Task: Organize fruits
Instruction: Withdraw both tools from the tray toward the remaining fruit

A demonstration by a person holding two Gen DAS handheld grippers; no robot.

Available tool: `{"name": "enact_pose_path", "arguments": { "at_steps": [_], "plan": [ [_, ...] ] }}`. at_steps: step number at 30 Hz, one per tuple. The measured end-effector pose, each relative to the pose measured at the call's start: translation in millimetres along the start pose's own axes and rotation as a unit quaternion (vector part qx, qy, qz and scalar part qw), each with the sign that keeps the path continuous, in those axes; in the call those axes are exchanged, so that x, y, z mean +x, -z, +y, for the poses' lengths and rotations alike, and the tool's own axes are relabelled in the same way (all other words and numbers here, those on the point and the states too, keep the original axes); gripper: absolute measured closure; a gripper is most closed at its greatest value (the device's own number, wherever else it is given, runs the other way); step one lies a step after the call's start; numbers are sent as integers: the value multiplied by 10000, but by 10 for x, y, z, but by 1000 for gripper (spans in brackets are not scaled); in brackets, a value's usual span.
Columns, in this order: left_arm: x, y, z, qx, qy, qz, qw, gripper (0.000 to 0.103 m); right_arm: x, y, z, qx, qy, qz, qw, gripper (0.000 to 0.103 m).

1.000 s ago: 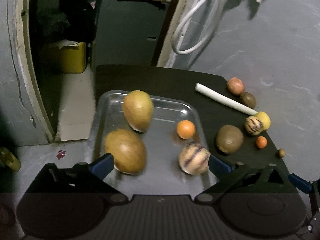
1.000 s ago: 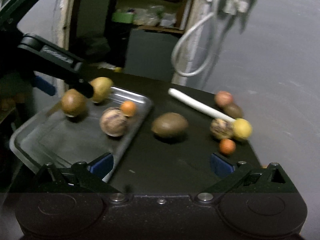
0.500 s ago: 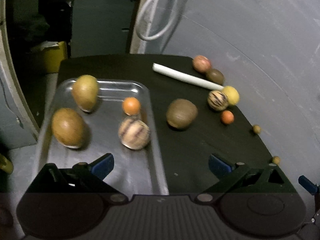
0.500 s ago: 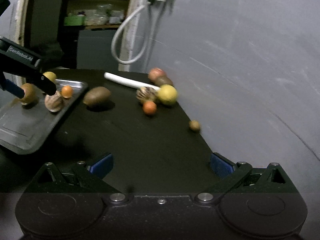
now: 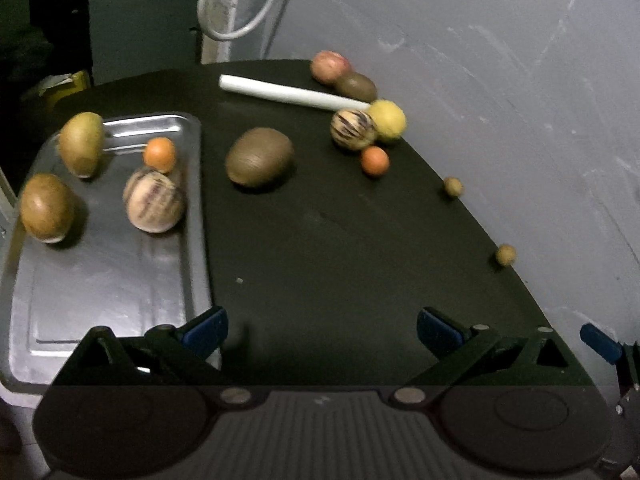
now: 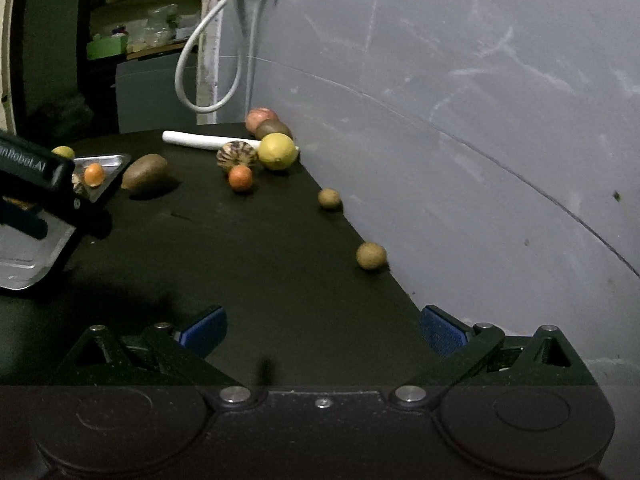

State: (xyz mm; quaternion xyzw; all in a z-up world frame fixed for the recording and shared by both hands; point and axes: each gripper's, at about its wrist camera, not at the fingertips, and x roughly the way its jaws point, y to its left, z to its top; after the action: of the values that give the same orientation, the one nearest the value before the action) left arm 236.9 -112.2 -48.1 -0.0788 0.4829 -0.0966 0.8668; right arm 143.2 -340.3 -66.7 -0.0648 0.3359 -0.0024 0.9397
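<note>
A metal tray [image 5: 100, 280] at the left of the black table holds two brown-yellow fruits [image 5: 46, 208], a small orange [image 5: 159, 155] and a striped round fruit [image 5: 154, 207]. A big brown fruit [image 5: 259, 157] lies on the table right of the tray. Farther right lie a striped fruit [image 5: 353, 129], a yellow fruit [image 5: 387, 121], a small orange fruit [image 5: 375, 161] and two small tan balls [image 6: 371, 255]. My left gripper [image 5: 322, 326] is open and empty above the table. My right gripper [image 6: 322, 326] is open and empty over the table's right part.
A white stick [image 5: 288, 94] lies at the back, with a reddish fruit [image 5: 330, 66] and a brown one [image 5: 356, 86] beyond it. A grey wall [image 6: 480, 120] borders the table's right edge. A white cable loop [image 6: 208, 60] hangs at the back.
Both views have swung to the right, from over the tray toward the table's right part and the wall. No fruit has moved. Both grippers stay open.
</note>
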Motion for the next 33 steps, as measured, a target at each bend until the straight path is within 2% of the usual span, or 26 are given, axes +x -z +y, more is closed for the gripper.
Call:
{"name": "enact_pose_path", "arguments": {
  "at_steps": [6, 13, 25, 33],
  "plan": [
    [38, 36, -139, 100, 0, 71, 9999, 1, 46, 11, -99, 114, -32, 39, 9999, 1],
    [18, -29, -104, 26, -158, -9, 9999, 1, 153, -32, -85, 14, -223, 40, 9997, 1],
    [85, -321, 80, -194, -426, -249, 9986, 1, 411, -217, 58, -479, -616, 6, 9969, 1],
    [196, -509, 93, -90, -378, -275, 9989, 1, 501, -242, 92, -531, -717, 59, 9960, 1]
  ]
}}
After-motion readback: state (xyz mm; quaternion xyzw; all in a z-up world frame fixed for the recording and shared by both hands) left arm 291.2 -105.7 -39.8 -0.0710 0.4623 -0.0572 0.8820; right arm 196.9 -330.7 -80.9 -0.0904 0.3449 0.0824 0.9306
